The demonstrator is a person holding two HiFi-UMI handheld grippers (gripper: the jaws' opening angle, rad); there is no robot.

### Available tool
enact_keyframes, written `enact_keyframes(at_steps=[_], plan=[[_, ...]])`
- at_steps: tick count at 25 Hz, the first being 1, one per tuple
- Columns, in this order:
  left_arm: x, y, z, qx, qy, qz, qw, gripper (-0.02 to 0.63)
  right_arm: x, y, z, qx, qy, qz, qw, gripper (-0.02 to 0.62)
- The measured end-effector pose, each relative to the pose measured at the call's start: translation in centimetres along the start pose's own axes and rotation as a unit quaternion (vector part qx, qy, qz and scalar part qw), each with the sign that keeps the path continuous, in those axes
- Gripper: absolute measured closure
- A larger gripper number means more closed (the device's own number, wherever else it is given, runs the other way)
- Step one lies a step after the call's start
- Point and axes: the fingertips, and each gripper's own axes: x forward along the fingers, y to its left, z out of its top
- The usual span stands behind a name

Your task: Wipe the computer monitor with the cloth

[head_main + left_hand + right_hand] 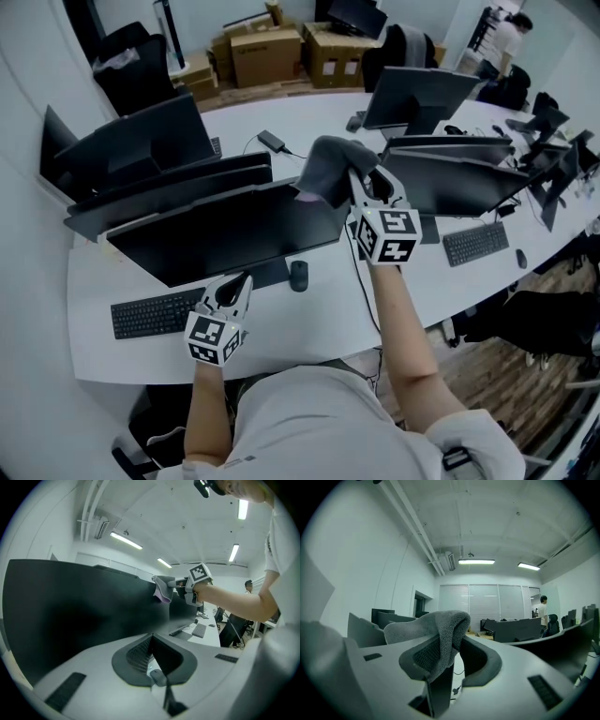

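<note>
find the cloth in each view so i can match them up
Head view: the cloth is upper centre, at the top right corner of the near monitor, pinched in the right tongs.
Left gripper view: cloth small, just right of centre, at the monitor's top edge.
Right gripper view: cloth in the centre, clamped between the tongs.
Shared landmark: the right tongs holding it.

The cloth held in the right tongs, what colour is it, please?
Grey; the cloth shows best in the right gripper view.
</note>
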Motion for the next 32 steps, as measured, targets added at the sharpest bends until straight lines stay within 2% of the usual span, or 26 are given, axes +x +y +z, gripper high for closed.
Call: enact_keyframes(at_steps=[16,25,29,32], plan=[[3.7,-3.4,0.2,0.021,0.021,-0.019,0.9994,0.604,-2.7,-8.1,-2.9,0.009,0.009,-0.049,0.999,0.471],[4.3,-5.1,-0.8,0.033,0.043,-0.031,0.9980,0.604,-4.1,-8.8,-5.3,-0.010,0.031,-0.048,0.998,0.474],[4.5,-5.9,-1.1,0.034,0.047,-0.039,0.9975,0.604,-4.5,-8.2,-5.7,0.008,0.011,-0.024,1.000,0.474],[4.5,-6.2,-1.4,0.038,0.052,-0.042,0.9971,0.604,-4.5,-7.4,-5.6,0.002,0.007,-0.015,1.000,0.472]])
